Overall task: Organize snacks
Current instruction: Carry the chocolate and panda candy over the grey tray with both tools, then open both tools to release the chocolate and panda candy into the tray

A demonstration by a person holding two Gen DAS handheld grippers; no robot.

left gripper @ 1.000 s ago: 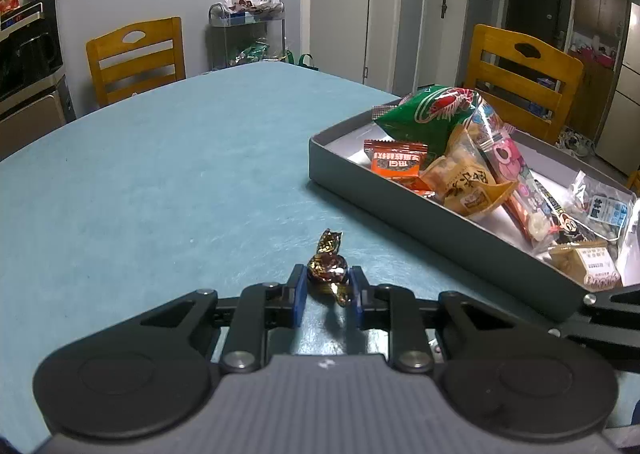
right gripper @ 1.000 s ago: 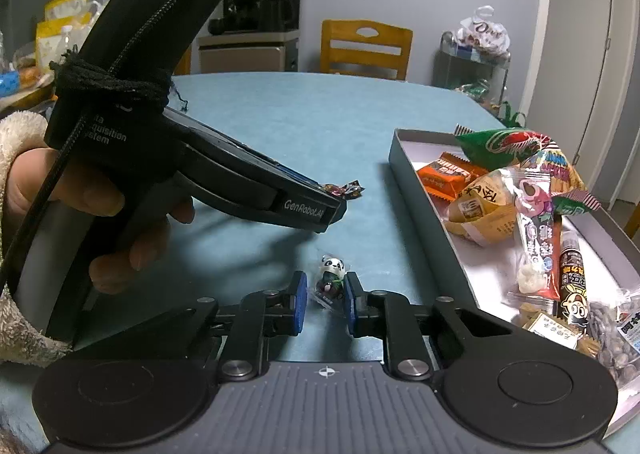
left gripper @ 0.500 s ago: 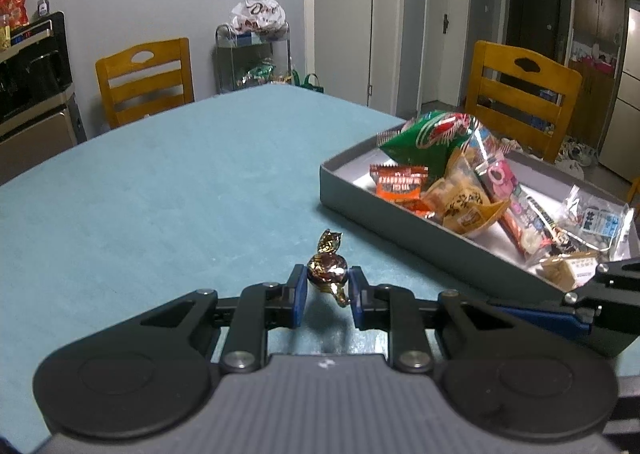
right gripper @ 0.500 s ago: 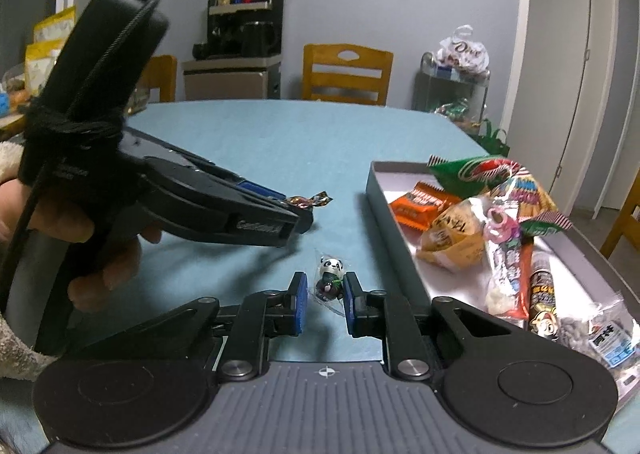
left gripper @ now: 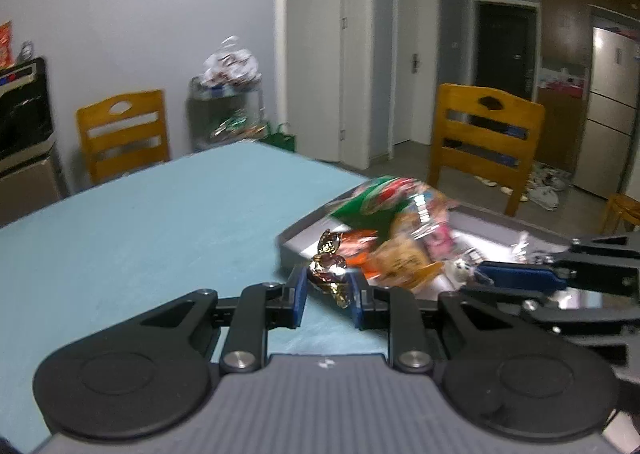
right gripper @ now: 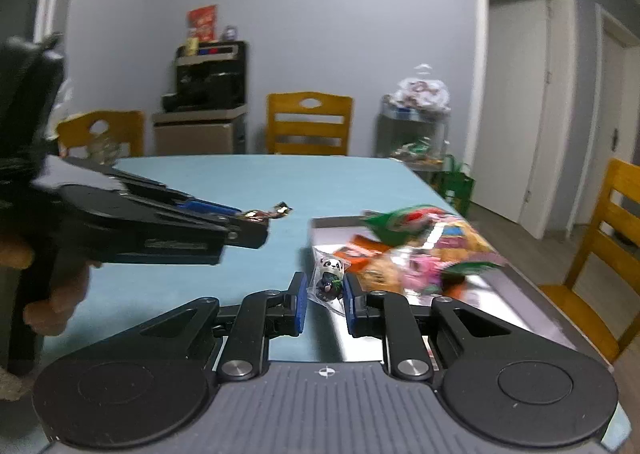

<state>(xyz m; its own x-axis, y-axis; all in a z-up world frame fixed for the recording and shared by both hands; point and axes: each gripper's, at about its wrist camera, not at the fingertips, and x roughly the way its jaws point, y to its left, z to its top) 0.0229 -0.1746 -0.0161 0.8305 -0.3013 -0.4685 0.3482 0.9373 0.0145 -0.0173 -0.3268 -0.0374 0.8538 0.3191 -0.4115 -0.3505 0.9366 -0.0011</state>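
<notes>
My left gripper [left gripper: 327, 288] is shut on a gold-and-brown foil candy [left gripper: 327, 268], held above the blue table near the near corner of the grey tray [left gripper: 292, 250]. My right gripper [right gripper: 325, 292] is shut on a small panda sweet in clear wrap [right gripper: 329, 278], over the tray's near left edge [right gripper: 320, 223]. In the right wrist view the left gripper [right gripper: 256, 216] reaches in from the left with the foil candy [right gripper: 269, 211] at its tip. In the left wrist view the right gripper [left gripper: 476, 274] enters from the right over the tray. The tray holds several snack packets [left gripper: 400, 222].
Wooden chairs [left gripper: 482, 134] [right gripper: 309, 122] stand round the blue table [left gripper: 140, 238]. A black appliance on a cabinet [right gripper: 210, 78] and a metal rack with a bag of sweets [right gripper: 418, 122] stand by the far wall. A hand [right gripper: 52, 294] holds the left gripper's grip.
Both grippers have risen off the table with their sweets and moved toward the tray. The tray now lies right ahead of both pairs of fingers. Both grips stay shut.
</notes>
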